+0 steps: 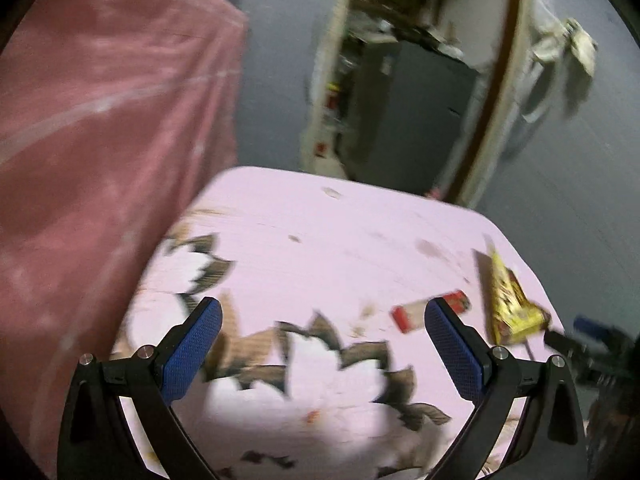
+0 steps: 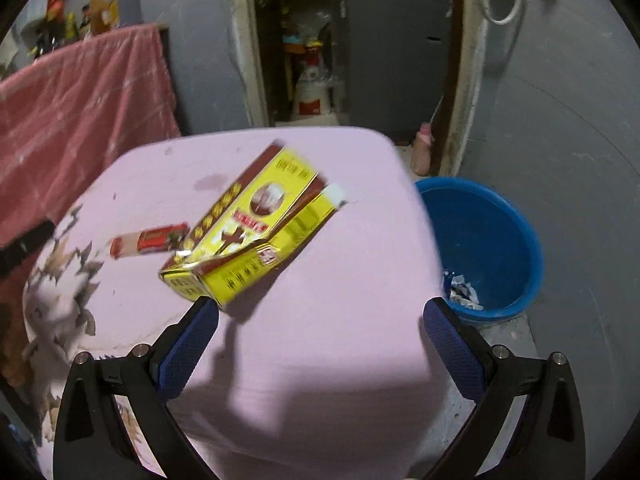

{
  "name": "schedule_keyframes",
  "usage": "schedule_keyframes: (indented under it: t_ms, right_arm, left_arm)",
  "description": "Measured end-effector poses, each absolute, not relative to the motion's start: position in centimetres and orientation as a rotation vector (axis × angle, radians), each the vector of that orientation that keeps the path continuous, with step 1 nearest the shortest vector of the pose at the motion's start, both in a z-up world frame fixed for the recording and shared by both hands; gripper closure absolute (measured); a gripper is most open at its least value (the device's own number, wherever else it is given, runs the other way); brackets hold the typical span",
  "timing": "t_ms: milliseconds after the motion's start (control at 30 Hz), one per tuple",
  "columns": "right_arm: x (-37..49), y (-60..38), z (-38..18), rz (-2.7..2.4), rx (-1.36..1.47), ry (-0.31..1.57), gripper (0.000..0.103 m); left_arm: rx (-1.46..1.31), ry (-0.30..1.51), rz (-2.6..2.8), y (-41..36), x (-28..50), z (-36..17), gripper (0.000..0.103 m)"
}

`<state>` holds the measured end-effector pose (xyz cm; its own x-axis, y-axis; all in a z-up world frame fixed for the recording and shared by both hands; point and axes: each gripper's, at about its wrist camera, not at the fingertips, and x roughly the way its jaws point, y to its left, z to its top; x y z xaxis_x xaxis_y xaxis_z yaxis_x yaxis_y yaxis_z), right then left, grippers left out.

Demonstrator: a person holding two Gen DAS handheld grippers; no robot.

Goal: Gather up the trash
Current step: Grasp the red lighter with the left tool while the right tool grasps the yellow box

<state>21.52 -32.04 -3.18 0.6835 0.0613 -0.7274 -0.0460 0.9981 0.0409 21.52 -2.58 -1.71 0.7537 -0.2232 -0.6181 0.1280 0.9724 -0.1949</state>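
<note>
A crushed yellow and brown carton (image 2: 248,228) lies on the pink table (image 2: 320,340), just ahead of my right gripper (image 2: 320,320), which is open and empty. Left of the carton lies a small red and white wrapper (image 2: 150,240). My left gripper (image 1: 322,322) is open over the flower-printed end of the table (image 1: 320,232), with the red wrapper (image 1: 416,312) near its right finger and the yellow carton (image 1: 508,300) further right. A blue bucket (image 2: 484,236) stands on the floor to the right of the table, with crumpled paper scraps (image 2: 460,292) inside.
A pink cloth (image 1: 100,140) hangs over furniture left of the table. Behind is an open doorway (image 2: 352,40) with cluttered shelves and a dark cabinet. Grey floor (image 2: 580,160) spreads to the right. The other gripper (image 1: 592,340) shows at the right edge of the left wrist view.
</note>
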Motion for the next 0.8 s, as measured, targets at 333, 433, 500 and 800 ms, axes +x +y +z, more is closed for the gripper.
schedule_keyframes:
  t_ms: [333, 433, 500, 800]
  right_arm:
    - [23.3, -31.8, -2.0, 0.164, 0.121, 0.791, 0.0]
    - [24.4, -31.8, -2.1, 0.191, 0.158, 0.806, 0.0]
    - [25.2, -31.9, -2.4, 0.208, 0.197, 0.82, 0.0]
    - [26.0, -32.8, -2.5, 0.21, 0.229, 0.832, 0.005]
  left_arm:
    - [0.079, 0.786, -0.382, -7.2, 24.4, -3.1, 0.024]
    - [0.159, 0.809, -0.435, -8.4, 25.2, -3.8, 0.034]
    - [0.198, 0.819, -0.463, -9.1, 25.2, -4.2, 0.039]
    - [0.248, 0.856, -0.558, -11.8, 27.1, -5.6, 0.07]
